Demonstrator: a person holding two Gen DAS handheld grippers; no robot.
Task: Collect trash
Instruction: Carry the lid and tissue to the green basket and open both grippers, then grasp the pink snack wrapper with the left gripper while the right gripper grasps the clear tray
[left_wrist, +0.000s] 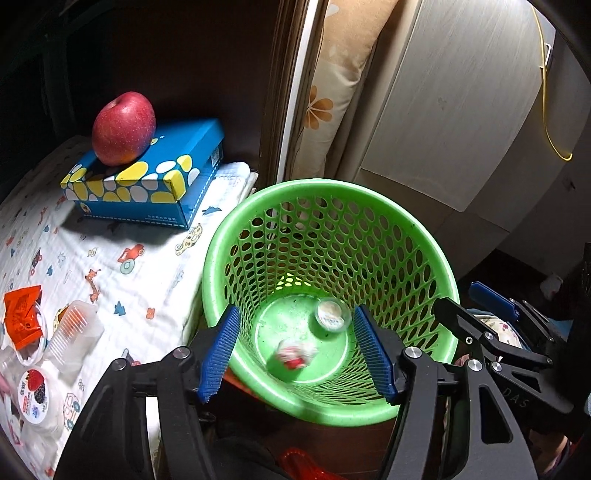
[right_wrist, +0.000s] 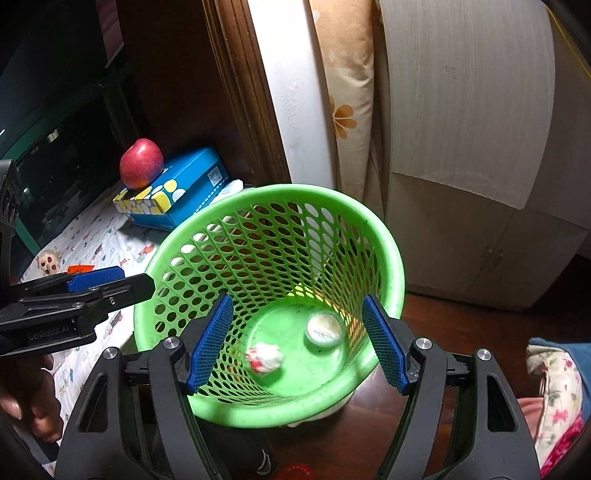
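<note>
Both the left claw (left_wrist: 297, 354) and right claw (right_wrist: 297, 345) hang open and empty over the green bin (left_wrist: 221, 258); cups (left_wrist: 35, 391) and wrappers (left_wrist: 22, 314) left on the table (left_wrist: 122, 288) may be knocked down when reaching back

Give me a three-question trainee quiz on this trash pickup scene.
1. True or false: the apple sits on the blue box.
2. How many items lie in the green bin?
3. Both claws, left and right, are: A) open B) shut on trash.

Key: 1. true; the apple rests on top of the box. 2. two: a crumpled wrapper and a small cup. 3. A.
</note>
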